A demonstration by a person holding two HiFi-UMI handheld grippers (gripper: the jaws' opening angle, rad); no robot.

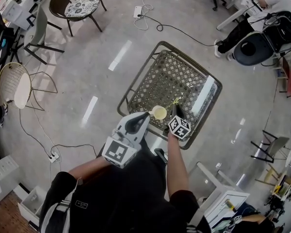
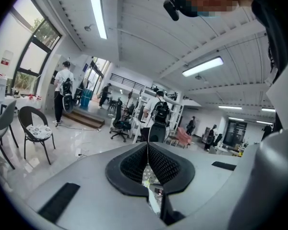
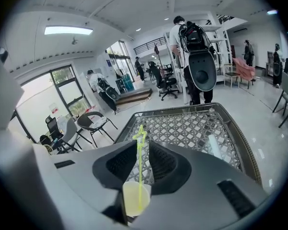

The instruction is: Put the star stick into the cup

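A pale yellow cup [image 1: 159,112] hangs over the near edge of the lattice table [image 1: 144,64]. My left gripper [image 1: 148,114] reaches it from the left, and in the left gripper view its jaws [image 2: 148,150] meet in a line with a pale strip of the cup [image 2: 152,201] pinched below. The yellow-green star stick [image 3: 139,166] has its lower end in the cup [image 3: 134,199], and its star [image 3: 140,134] pokes out past the tips of my right gripper [image 3: 142,145]. The right jaws stand slightly apart on either side of the stick. From the head view, my right gripper [image 1: 175,108] sits just right of the cup.
A white tube [image 1: 203,95] lies on the right part of the table. Chairs [image 1: 77,5] stand to the far left. Cables [image 1: 153,21] trail on the floor. A seated person [image 1: 262,28] is at the far right, and a white cabinet [image 1: 223,198] is near right.
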